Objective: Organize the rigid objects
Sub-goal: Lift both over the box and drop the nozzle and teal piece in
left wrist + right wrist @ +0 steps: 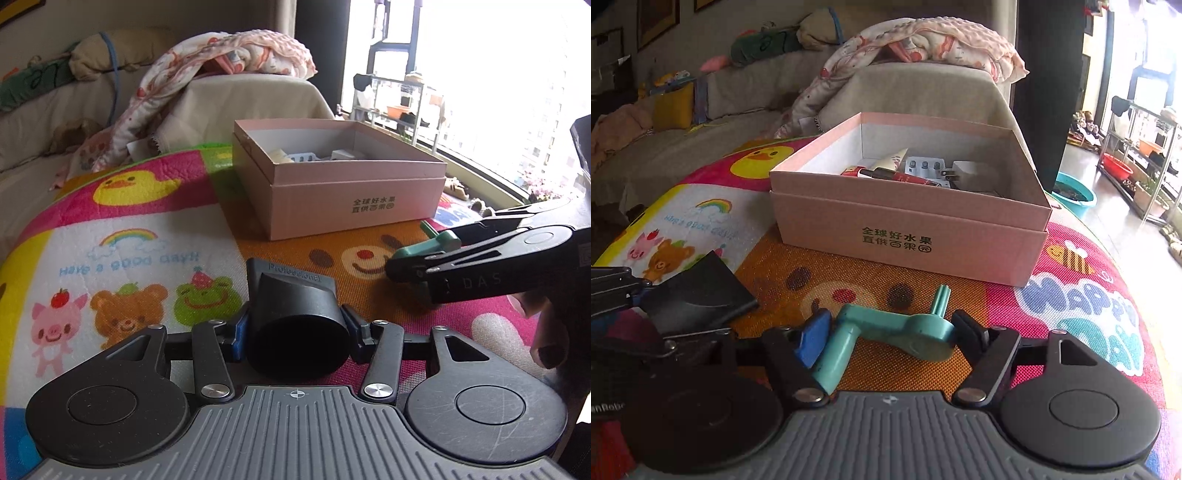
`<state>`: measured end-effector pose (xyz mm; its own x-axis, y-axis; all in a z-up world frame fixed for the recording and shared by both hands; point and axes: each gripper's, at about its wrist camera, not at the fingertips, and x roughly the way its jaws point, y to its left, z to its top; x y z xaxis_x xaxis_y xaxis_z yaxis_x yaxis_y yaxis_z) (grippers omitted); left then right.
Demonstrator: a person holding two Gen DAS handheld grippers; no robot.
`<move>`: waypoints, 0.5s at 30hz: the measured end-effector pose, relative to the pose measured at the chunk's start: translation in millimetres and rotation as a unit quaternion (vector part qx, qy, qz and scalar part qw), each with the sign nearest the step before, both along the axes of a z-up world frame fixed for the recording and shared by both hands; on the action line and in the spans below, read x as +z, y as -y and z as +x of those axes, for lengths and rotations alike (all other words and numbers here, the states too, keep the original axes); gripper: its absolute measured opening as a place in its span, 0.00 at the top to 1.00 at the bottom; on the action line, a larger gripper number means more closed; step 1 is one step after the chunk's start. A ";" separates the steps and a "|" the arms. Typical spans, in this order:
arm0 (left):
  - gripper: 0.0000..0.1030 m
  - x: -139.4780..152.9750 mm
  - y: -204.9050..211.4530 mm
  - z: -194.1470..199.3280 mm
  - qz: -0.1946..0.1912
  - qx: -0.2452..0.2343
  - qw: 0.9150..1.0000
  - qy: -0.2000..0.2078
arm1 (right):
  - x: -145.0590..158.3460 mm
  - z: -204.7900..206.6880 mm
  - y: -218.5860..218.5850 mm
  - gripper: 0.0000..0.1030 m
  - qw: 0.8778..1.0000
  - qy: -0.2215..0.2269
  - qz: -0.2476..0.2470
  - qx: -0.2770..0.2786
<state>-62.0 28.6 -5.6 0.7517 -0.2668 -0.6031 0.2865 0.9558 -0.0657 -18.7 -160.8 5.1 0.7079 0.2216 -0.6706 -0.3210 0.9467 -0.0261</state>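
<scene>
The pink box [354, 192] wall hides most contents, perhaps small chargers.

A brightly coloured children's play mat [1082, 306] with a woven texture serves as the surface. It is printed with cartoon panels: a yellow duck on pink, a rainbow above a pig, bear and frog on white, a smiling face on orange, and a bee with bubble lettering on pink. An open pale pink cardboard box [908, 236] with dark printed characters on its front wall sits directly on the mat, on the orange panel and beyond. Near the box, on the orange panel, lies a teal plastic crank-shaped handle [897, 330]. A black plastic hair-dryer nozzle [295, 310] is just left of it, over the mat.
</scene>
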 end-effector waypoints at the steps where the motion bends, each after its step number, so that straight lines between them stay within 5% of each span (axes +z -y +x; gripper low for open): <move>1: 0.48 0.3 1.2 0.6 0.004 0.000 1.000 -0.001 | 0.8 -2.5 1.7 0.31 1.000 0.002 -0.003 0.003; 8: 0.48 1.5 7.8 -0.2 0.020 0.010 1.000 0.000 | 6.5 -19.8 15.8 0.33 1.000 0.007 -0.001 0.003; 15: 0.48 22.5 -4.5 -9.1 -0.039 -0.002 0.998 0.045 | 24.7 -31.5 34.4 0.34 0.999 0.030 0.013 -0.002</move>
<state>-71.1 33.1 16.9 0.8005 -0.3144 -0.5102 0.2993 0.9473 -0.1141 -50.1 -195.2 29.8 0.7472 0.2359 -0.6213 -0.3164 0.9484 -0.0204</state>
